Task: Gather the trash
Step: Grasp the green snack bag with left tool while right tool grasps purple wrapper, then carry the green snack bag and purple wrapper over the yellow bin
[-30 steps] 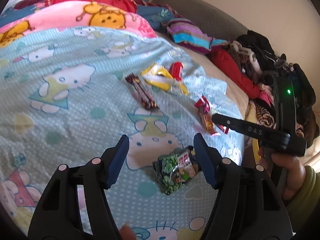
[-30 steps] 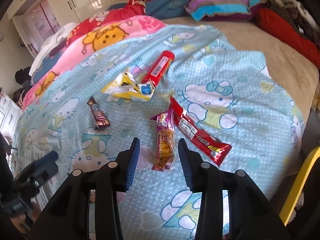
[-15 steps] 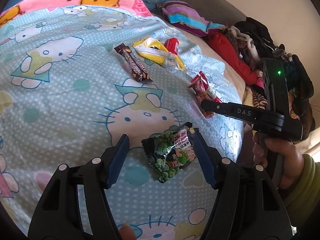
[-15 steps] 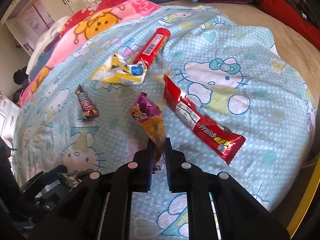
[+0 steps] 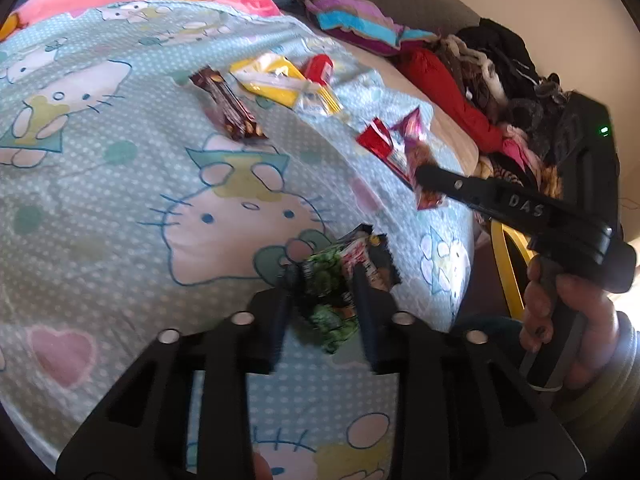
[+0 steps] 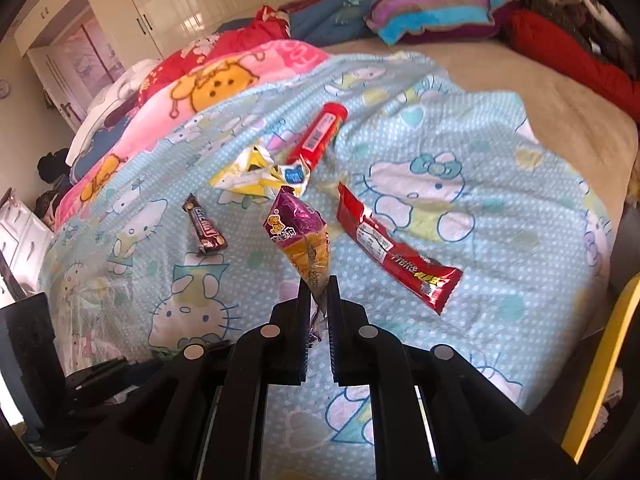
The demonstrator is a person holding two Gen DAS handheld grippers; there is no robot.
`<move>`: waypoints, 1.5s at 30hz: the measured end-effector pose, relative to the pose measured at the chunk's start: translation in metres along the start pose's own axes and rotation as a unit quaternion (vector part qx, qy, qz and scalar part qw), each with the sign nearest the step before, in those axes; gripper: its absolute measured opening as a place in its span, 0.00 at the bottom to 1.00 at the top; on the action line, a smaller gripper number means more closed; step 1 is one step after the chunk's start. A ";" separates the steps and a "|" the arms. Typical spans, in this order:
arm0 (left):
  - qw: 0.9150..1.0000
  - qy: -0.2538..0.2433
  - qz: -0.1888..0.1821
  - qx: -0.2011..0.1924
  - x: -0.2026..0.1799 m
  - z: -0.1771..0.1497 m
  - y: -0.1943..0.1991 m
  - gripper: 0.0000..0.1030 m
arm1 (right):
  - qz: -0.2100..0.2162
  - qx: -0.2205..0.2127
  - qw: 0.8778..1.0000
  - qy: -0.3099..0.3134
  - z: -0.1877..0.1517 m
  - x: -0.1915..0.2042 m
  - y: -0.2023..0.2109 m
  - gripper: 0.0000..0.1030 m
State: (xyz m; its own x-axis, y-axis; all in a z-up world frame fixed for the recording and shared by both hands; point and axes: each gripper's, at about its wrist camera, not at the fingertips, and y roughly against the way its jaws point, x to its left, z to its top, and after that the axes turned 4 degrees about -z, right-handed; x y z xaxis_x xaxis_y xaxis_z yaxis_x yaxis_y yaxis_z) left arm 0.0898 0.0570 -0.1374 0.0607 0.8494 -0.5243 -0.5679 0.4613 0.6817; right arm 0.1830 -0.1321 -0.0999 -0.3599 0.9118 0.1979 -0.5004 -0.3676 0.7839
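While you stand at the foot of a bed covered by a pale blue cartoon-cat blanket point(image 6: 460, 152), each of your two tongs is clenched on one piece of litter.

On your left, the left gripper point(image 5: 325, 280) has its jaws pressed against both sides of a green snack packet point(image 5: 332, 276). The packet crumples between them and sticks out ahead of the tips, just above the blanket. That picture is blurred, so I cannot tell whether the packet is fully off the fabric.

Further up the blanket, from left to right, four pieces lie loose: a brown chocolate bar wrapper point(image 6: 205, 226), a crumpled yellow and white wrapper point(image 6: 260, 176), a red tube point(image 6: 318, 138) touching that yellow wrapper's far edge, and a long red wrapper point(image 6: 394, 250) just to the right of your right tongs.

On your right, the right gripper point(image 6: 319, 286) is shut tight on the lower tail of a purple and orange cone-shaped wrapper point(image 6: 300, 236). The cone stands upright out of the tips, lifted clear of the blanket.

By my reading, you are early in the job: two pieces are gripped, neither is binned, and four are left. No bin shows in either view; a yellow frame point(image 6: 600, 368) stands by the bed's right edge.
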 end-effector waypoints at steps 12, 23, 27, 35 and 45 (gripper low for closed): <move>0.999 -0.032 0.001 -0.034 -0.027 0.011 0.014 0.03 | -0.001 -0.041 0.999 -0.021 -0.013 -0.011 0.039 0.08; 0.995 -0.039 -0.001 -0.091 -0.052 0.028 0.043 0.03 | 0.002 -0.054 0.997 -0.050 -0.033 -0.028 0.067 0.08; 0.993 -0.051 -0.003 -0.104 -0.066 0.032 0.049 0.03 | 0.004 -0.062 0.997 -0.052 -0.042 -0.032 0.081 0.08; 0.991 -0.065 -0.011 -0.120 -0.092 0.036 0.056 0.03 | 0.011 -0.069 0.995 -0.066 -0.055 -0.047 0.103 0.08; 0.989 -0.091 -0.023 -0.117 -0.126 0.033 0.050 0.03 | -0.003 -0.088 0.992 -0.086 -0.061 -0.076 0.131 0.08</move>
State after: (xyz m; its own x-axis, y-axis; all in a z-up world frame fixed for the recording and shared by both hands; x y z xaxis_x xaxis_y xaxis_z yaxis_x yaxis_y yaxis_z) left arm 0.0811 -0.0182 -0.0205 0.2247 0.8709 -0.4371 -0.7341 0.4462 0.5118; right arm 0.0969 -0.2606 -0.0478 -0.2231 0.9266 0.3028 -0.6383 -0.3737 0.6730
